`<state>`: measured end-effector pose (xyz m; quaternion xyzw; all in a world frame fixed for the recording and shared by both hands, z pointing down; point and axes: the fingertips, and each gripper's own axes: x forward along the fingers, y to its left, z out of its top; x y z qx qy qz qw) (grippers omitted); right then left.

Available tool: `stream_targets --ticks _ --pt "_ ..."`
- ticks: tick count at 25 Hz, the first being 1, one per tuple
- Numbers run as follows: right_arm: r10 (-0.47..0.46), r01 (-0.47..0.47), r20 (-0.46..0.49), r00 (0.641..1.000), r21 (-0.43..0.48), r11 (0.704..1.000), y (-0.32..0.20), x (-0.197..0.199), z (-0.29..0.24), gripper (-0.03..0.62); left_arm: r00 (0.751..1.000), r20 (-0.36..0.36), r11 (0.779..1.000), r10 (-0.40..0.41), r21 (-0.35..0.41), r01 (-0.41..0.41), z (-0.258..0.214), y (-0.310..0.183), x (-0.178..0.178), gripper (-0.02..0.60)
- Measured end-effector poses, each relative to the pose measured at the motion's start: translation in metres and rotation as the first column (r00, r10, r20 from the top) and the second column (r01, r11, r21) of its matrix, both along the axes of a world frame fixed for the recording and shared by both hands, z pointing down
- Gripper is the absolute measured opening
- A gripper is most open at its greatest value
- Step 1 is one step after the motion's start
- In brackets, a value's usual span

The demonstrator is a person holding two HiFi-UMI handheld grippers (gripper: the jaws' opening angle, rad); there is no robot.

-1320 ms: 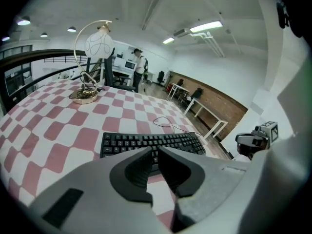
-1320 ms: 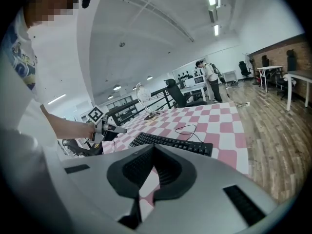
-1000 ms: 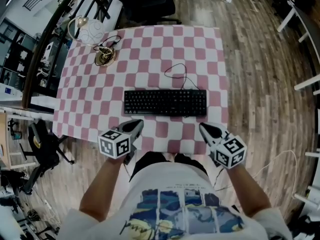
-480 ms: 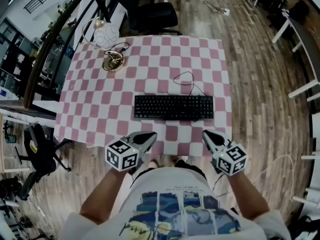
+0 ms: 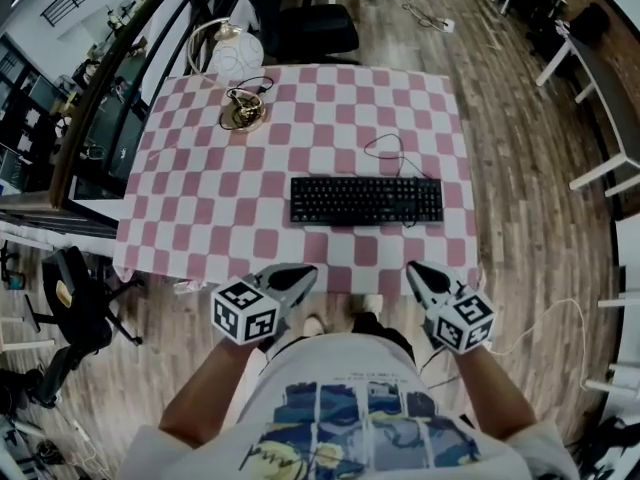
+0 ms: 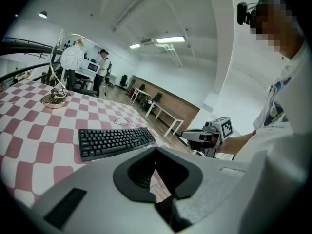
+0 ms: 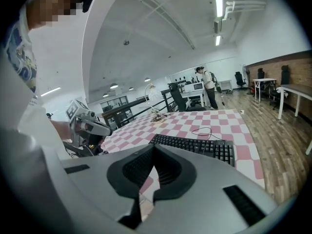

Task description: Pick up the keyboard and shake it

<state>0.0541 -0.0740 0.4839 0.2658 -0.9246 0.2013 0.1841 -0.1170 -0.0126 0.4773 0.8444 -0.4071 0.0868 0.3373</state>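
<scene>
A black keyboard [image 5: 366, 200] lies flat on the pink-and-white checked table [image 5: 200, 198], toward its near right side. Its thin cable [image 5: 385, 148] loops behind it. My left gripper [image 5: 305, 273] hangs in front of the table's near edge, shut and empty, short of the keyboard's left end. My right gripper [image 5: 415, 270] is also shut and empty, below the keyboard's right end. From the left gripper view the keyboard [image 6: 114, 141] lies ahead of the shut jaws, with the right gripper [image 6: 195, 136] beyond it. In the right gripper view the keyboard [image 7: 195, 146] shows past the closed tips.
A lamp with a gold base [image 5: 243, 116] and a white globe [image 5: 237, 56] stands at the table's far left. A black chair [image 5: 315, 28] sits behind the table. White desks [image 5: 585, 58] stand at the right over the wooden floor. A person [image 7: 208, 87] stands far off.
In the head view the table and keyboard have shifted rightward and farther up the frame. Both grippers stay shut at about the same place near my body.
</scene>
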Motion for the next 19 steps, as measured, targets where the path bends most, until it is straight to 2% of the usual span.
stream_targets --ticks 4,9,19 --pt "0.015 -0.015 -0.005 1.0 0.013 1.0 0.023 -0.01 -0.007 -0.003 1.0 0.014 0.999 0.027 0.029 -0.027 -0.006 0.022 -0.011 0.003" --pt "0.018 -0.017 -0.018 1.0 0.032 0.999 0.049 -0.023 -0.013 -0.003 0.999 -0.007 0.998 0.033 0.05 -0.033 -0.012 0.049 -0.023 0.003" --pt "0.02 -0.018 -0.057 0.998 0.028 0.999 0.113 -0.048 -0.012 -0.003 0.998 -0.012 0.996 0.066 0.052 -0.066 -0.004 0.115 -0.047 0.003"
